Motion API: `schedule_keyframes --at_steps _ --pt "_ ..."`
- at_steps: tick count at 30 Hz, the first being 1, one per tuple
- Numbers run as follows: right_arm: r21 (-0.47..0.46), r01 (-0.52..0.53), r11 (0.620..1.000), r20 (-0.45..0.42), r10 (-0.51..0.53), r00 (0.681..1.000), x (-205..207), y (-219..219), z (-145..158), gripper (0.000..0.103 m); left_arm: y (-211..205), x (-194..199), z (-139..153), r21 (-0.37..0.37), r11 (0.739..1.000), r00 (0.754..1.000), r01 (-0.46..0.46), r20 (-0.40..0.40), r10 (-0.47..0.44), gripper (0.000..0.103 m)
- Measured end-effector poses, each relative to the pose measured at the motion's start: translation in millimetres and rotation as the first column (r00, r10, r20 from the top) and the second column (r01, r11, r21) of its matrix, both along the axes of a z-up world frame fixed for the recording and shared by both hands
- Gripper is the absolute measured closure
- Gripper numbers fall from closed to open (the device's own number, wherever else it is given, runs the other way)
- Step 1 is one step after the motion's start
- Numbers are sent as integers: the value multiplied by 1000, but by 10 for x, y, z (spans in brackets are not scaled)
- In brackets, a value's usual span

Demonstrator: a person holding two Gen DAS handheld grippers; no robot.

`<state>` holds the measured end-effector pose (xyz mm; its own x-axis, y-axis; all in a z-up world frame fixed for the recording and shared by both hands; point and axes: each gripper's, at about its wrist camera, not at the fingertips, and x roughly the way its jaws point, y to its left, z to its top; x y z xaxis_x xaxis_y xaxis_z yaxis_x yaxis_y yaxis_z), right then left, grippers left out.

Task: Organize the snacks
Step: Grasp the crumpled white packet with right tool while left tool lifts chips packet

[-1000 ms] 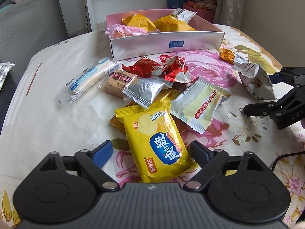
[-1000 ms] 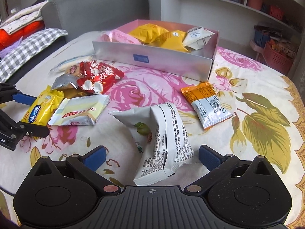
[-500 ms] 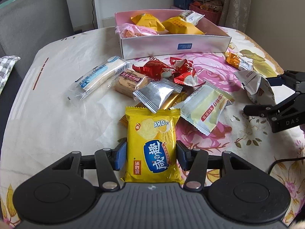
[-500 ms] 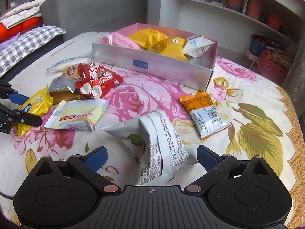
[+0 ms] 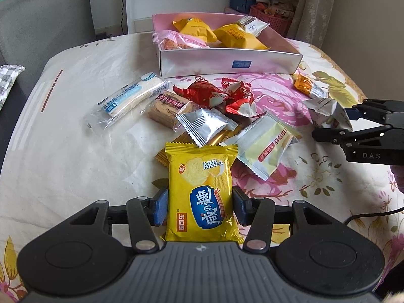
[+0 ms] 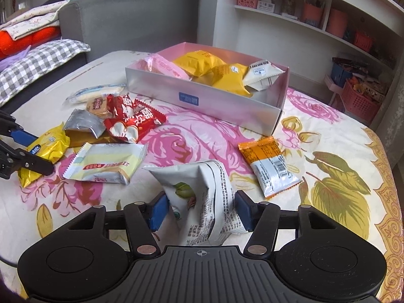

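1. The surface (image 6: 353,176) – a round top under a floral cloth – carried the whole job; loose packets lay scattered across its middle, and anything dropped near the edge could have slid off.
2. The pink box (image 5: 227,63) stood at the far side, already holding several yellow, pink and white packets. It looked like the destination, and a careless drop could have landed on its near wall and fallen back out.
3. The left tool (image 5: 199,208) was clamped on the lower part of a yellow cracker packet (image 5: 202,189), its jaws having just been closing. The packet's top end rested on a gold packet in the pile, so a lift might have dragged neighbours along.
4. The right tool (image 6: 200,210) had just been closing too, and its pads pressed the sides of a crumpled white nut packet (image 6: 202,189) lying near the middle of the surface. The wrapper was folded and puffy – I judged the grip could squeeze air rather than contents and slip.
5. An orange-and-white packet (image 6: 270,166) lay just beside the white one and could have been nudged.
6. Both tools sat near each other; crossing paths towards the box risked a knock.
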<state>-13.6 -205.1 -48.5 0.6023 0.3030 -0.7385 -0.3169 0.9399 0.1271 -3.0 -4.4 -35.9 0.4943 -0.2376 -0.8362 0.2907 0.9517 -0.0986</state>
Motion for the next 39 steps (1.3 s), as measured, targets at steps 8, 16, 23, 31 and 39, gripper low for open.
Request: schedule_keyframes --at_steps 8,16,23,31,39 --pt "30 -7 1000 -4 7 1000 -2 28 92 50 15 -8 64 -28 1000 1000 -1 5 1 55" --pt "72 37 997 10 -38 999 47 -5 241 50 51 18 229 -56 998 999 -10 48 12 55" --pt "108 105 989 22 -108 994 177 -52 386 50 20 99 365 -73 997 996 -18 90 24 55" --pt "160 168 973 42 -177 983 393 -117 523 50 -16 298 543 -111 992 988 -60 135 75 55" --pt "204 214 955 30 -225 974 641 -153 545 50 -127 514 578 -141 986 984 -85 143 105 55"
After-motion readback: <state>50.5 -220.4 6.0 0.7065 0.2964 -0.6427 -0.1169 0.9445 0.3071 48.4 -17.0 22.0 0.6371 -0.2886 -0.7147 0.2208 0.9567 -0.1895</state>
